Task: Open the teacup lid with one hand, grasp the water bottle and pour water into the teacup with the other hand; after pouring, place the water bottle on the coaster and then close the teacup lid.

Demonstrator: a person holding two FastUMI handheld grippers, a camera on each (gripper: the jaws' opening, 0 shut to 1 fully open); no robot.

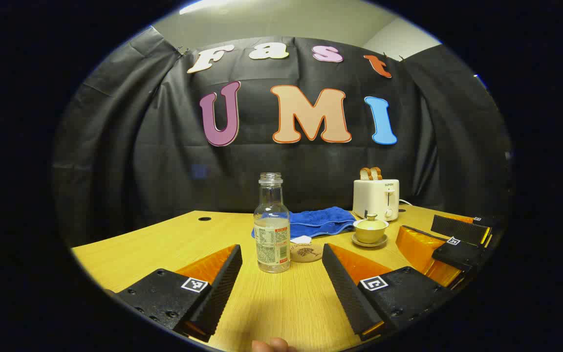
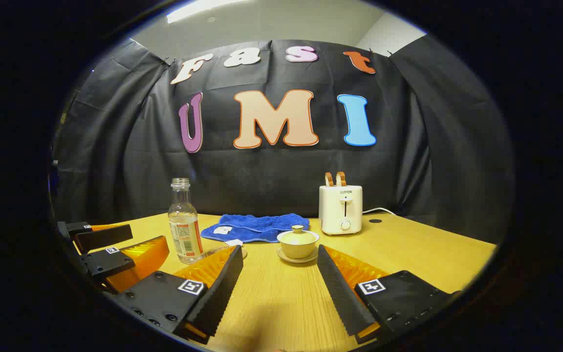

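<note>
Your left gripper (image 1: 281,274) hovers low over the wooden table (image 1: 164,249) with its fingers spread wide apart, nothing between them. Straight ahead of it, framed by the gap, the water bottle (image 1: 272,225) stands upright and uncapped, roughly half full. Just behind and to the right of the bottle's base lies the coaster (image 1: 307,252), flat on the table and bare on top — whether the two touch, you cannot tell from here.

Your right gripper (image 2: 278,274) is likewise open, fingers wide and holding nothing. Beyond its gap sits the teacup (image 2: 297,245) on its saucer (image 2: 297,258), with the lid (image 2: 298,233) resting on the cup. In the left gripper view the teacup (image 1: 370,231) stands to the right of the bottle, well apart from it.

Behind both lies a crumpled blue towel (image 2: 257,227), and farther right a white toaster (image 2: 341,209) with two slices of bread standing up in its slots. In the right gripper view your other gripper shows at the far left, near the bottle (image 2: 183,222); in the left gripper view the right one shows at the right edge, beside the saucer.
</note>
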